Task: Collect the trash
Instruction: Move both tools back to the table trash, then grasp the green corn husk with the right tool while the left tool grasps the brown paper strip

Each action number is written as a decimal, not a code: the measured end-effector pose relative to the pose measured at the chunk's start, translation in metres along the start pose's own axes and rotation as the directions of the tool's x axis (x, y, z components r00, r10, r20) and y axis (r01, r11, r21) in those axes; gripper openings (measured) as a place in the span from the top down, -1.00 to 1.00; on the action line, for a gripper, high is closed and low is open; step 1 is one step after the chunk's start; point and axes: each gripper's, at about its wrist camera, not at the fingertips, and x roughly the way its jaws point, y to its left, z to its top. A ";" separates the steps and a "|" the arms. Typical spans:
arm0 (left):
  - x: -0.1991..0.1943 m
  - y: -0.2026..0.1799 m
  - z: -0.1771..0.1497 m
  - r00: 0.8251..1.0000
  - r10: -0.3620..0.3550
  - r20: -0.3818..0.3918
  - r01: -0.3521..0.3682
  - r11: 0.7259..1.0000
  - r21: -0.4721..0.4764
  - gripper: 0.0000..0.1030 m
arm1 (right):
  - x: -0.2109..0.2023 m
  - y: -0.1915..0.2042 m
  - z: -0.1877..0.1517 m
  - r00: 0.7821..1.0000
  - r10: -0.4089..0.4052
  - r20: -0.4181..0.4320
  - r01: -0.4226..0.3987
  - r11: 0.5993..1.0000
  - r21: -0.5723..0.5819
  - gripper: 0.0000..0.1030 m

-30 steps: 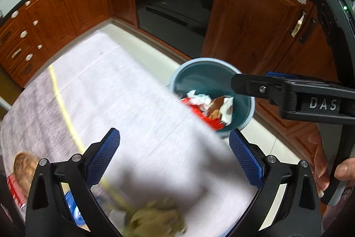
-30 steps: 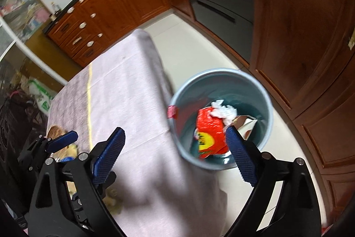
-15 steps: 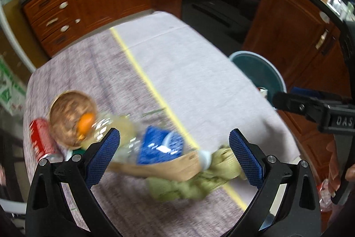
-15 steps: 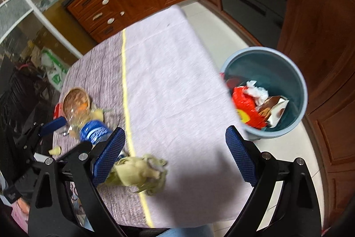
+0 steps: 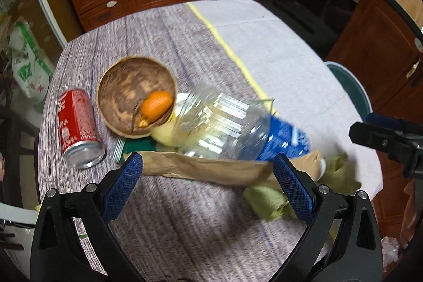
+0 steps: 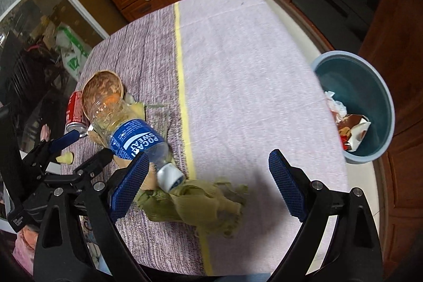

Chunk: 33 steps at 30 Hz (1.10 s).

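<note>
Both views swung from bin [image 6: 354, 107] to table litter, bottle [image 5: 232, 128] blurred, both tools [image 5: 208, 189] [image 6: 208, 186] agape, empty.

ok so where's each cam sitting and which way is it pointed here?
Left wrist: on the left hand-held gripper, looking down and forward over the table at the plastic bottle, wooden bowl and red can; its own open fingers show.
Right wrist: on the right hand-held gripper, facing the table's right half and the bin; its own open fingers show, with the left hand-held gripper at lower left.
Shared: bottle, bowl, can, green husks, bin.
</note>
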 end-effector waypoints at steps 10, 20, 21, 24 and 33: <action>0.004 0.031 -0.023 0.999 -0.031 -0.036 0.028 0.997 -0.072 -0.92 | 0.017 0.032 0.015 1.000 -0.009 -0.010 0.009 0.998 -0.065 -0.71; 0.011 0.073 -0.036 0.998 -0.017 -0.054 0.009 0.990 -0.143 -0.92 | 0.046 0.071 0.023 0.997 -0.023 -0.075 0.010 0.985 -0.171 -0.71; 0.012 0.076 -0.037 0.998 -0.021 -0.057 0.012 0.989 -0.146 -0.92 | 0.048 0.076 0.021 0.996 -0.023 -0.088 0.007 0.983 -0.184 -0.71; 0.014 0.080 -0.040 0.997 -0.045 -0.060 0.035 0.988 -0.148 -0.92 | 0.053 0.085 0.015 0.992 -0.020 -0.121 -0.006 0.977 -0.213 -0.71; 0.007 0.087 -0.054 0.995 -0.093 -0.044 0.087 0.987 -0.134 -0.92 | 0.065 0.110 0.014 0.983 -0.019 -0.184 -0.030 0.965 -0.261 -0.31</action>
